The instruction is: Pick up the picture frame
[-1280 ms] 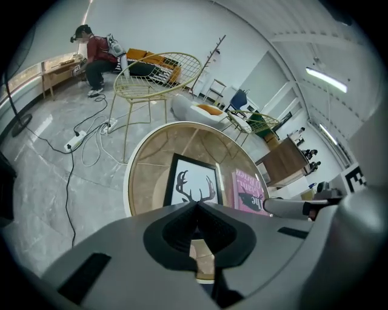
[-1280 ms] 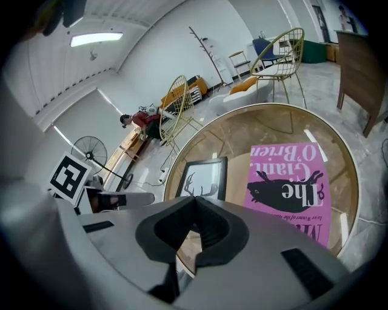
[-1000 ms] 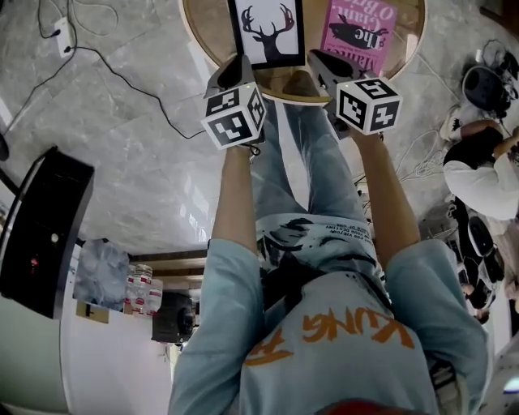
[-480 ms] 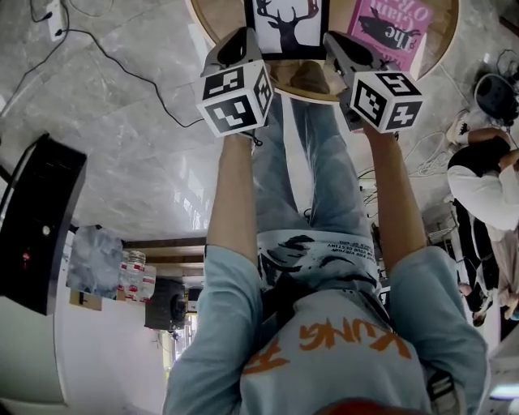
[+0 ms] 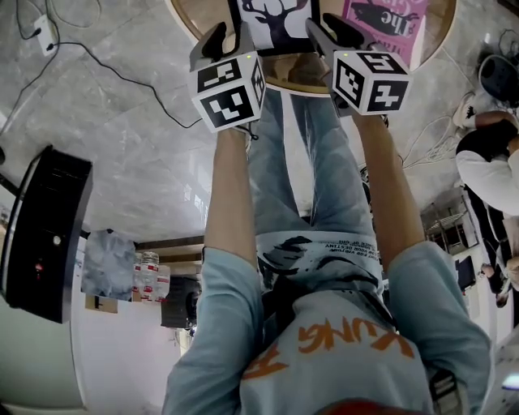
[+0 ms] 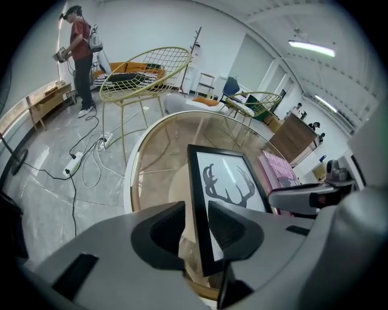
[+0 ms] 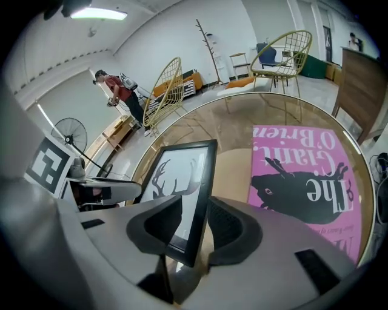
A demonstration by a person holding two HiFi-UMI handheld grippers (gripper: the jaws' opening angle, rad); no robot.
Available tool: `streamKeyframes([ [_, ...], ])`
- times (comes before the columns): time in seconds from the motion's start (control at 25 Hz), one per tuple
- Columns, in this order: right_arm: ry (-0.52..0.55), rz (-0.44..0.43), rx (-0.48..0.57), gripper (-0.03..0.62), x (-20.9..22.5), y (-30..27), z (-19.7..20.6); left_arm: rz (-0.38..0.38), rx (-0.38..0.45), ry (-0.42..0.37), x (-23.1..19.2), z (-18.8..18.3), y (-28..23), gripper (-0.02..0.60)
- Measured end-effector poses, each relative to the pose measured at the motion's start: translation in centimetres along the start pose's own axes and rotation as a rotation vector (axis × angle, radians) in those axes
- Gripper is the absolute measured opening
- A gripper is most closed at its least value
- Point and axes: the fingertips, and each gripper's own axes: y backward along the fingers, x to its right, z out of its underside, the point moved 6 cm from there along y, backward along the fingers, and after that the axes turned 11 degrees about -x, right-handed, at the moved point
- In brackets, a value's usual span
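Observation:
A black picture frame (image 5: 276, 20) with a deer-antler print lies on the round glass table (image 5: 190, 24), at the top of the head view. My left gripper (image 5: 229, 39) is at its near left corner and my right gripper (image 5: 331, 31) at its near right corner. In the left gripper view the left gripper (image 6: 195, 224) has the left rail of the picture frame (image 6: 227, 181) in the gap between its jaws. In the right gripper view the right gripper (image 7: 195, 221) straddles the right rail of the picture frame (image 7: 176, 175). Both pairs of jaws have just been opening. The pads do not press the rails.
A pink book (image 5: 385, 24) lies right of the frame, close to my right gripper. My legs stand under the table's near rim. A black box (image 5: 40, 235) and a cable (image 5: 105, 69) are on the floor at left. A person (image 5: 486, 162) sits at right. Wire chairs (image 6: 142, 75) stand beyond.
Both grippers have sunk toward the table and now sit over the frame's near corners. Their jaws, together before, stand spread apart.

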Motion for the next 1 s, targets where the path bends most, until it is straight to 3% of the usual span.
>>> streamKeyframes([
  [0.4, -0.018, 0.127, -0.086, 0.129, 0.1, -1.3, -0.9, 0.017, -0.03, 0.041, 0.0, 0.2, -1.1, 0.129],
  [0.56, -0.044, 0.177, -0.112, 0.078, 0.2, -1.5, -1.6, 0.03, -0.028, 0.031, 0.0, 0.1, -1.4, 0.126],
  [0.76, -0.051, 0.187, -0.113, 0.08, 0.3, -1.3, -1.7, 0.027, -0.018, 0.005, 0.3, -0.1, -1.2, 0.126],
  [0.84, -0.05, 0.183, -0.111, 0.08, 0.3, -1.3, -1.7, 0.018, -0.024, -0.026, 0.6, -0.1, -1.3, 0.087],
  [0.92, -0.053, 0.165, -0.114, 0.075, 0.4, -1.4, -1.7, 0.02, -0.029, -0.046, 0.7, 0.0, -1.5, 0.089],
  [1.0, -0.061, 0.141, -0.119, 0.072, 0.4, -1.6, -1.7, 0.034, -0.032, -0.03, 0.4, 0.0, -1.5, 0.087],
])
